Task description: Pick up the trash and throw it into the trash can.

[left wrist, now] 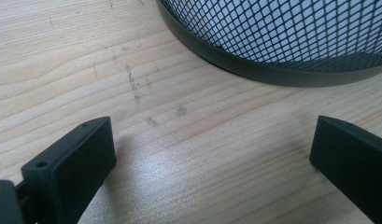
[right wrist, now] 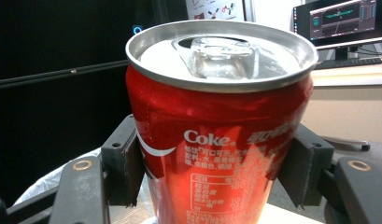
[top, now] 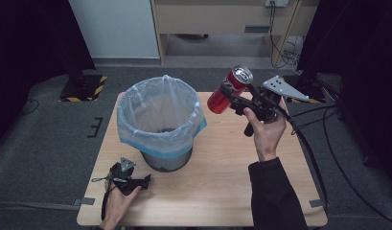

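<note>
While my right gripper (top: pixel 228 96) clamps the red aluminium Coke can (top: pixel 228 89) by its sides, I hold it tilted in the air beside the plastic-lined black mesh bin (top: pixel 160 122). Resting on the wooden table (top: pixel 222 177), my left gripper (top: pixel 144 181) gapes empty near the bin's base.

A lab or recording studio; black curtains (top: pixel 21 43) flank the wooden surface (top: pixel 222 182); hazard-striped stand bases (top: pixel 83 86); a monitor (right wrist: pixel 340 21) glows behind.
</note>
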